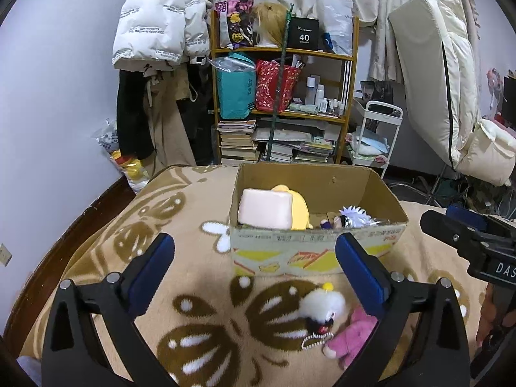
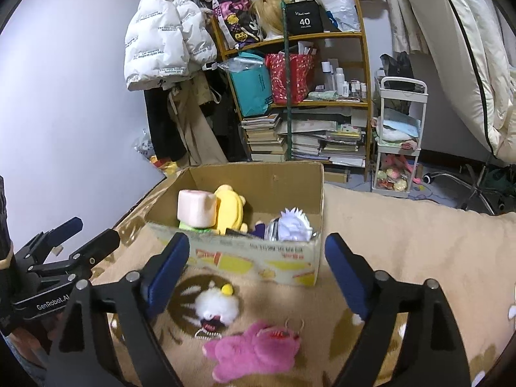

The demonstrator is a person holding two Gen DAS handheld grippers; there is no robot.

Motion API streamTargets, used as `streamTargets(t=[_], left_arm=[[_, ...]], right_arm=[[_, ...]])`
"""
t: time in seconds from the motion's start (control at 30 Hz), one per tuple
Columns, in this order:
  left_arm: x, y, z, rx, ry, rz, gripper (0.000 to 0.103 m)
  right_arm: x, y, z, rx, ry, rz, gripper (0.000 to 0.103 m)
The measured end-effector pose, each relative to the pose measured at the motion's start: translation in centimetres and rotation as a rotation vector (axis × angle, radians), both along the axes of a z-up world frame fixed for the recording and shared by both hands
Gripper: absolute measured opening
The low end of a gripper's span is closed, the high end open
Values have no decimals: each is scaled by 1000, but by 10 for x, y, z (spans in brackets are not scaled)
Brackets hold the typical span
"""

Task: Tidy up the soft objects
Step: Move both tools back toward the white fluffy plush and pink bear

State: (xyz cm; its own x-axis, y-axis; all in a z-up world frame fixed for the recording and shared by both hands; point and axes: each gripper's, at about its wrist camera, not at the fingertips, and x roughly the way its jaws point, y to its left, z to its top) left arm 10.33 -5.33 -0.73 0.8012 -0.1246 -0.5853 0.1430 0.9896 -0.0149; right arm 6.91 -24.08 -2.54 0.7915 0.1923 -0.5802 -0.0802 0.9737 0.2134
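A cardboard box (image 1: 317, 253) (image 2: 251, 258) stands on a beige patterned blanket. Inside lie a pale pink cushion block (image 1: 265, 208) (image 2: 196, 209), a yellow plush (image 1: 300, 208) (image 2: 229, 209) and a white spiky plush (image 1: 354, 217) (image 2: 293, 225). In front of the box lie a white fluffy keychain plush (image 1: 322, 304) (image 2: 216, 304) and a pink plush (image 1: 350, 338) (image 2: 254, 348). My left gripper (image 1: 254, 267) (image 2: 87, 232) is open and empty, above the blanket left of both plushes. My right gripper (image 2: 256, 264) is open and empty, over the two plushes; its fingers (image 1: 451, 222) show at right.
A wooden shelf (image 1: 283, 54) with bags, bottles and stacked books stands behind the bed. Coats (image 1: 158, 25) hang at the left wall. A white cart (image 2: 400, 135) and a folded cream mattress (image 1: 435, 74) stand right. The bed's dark wooden edge (image 1: 64, 248) runs along the left.
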Motion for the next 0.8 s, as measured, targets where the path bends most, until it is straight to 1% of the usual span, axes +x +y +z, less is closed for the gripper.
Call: streamTargets(t=[0.13, 0.23, 0.37, 0.63, 0.8], left_arm=[[-12, 2, -3, 6, 22, -3, 99], [-20, 1, -4, 28, 47, -15, 99], [-30, 2, -6, 46, 67, 3, 99], [-41, 6, -9, 37, 100, -15, 99], [-40, 6, -10, 36, 107, -14, 99]], right_arm=[[-13, 6, 2, -17, 12, 12, 93], [-21, 9, 1, -17, 23, 10, 101], [-31, 15, -2, -24, 42, 9, 101], [-47, 29, -8, -44, 73, 31, 102], [-51, 31, -12, -32, 91, 27, 102]])
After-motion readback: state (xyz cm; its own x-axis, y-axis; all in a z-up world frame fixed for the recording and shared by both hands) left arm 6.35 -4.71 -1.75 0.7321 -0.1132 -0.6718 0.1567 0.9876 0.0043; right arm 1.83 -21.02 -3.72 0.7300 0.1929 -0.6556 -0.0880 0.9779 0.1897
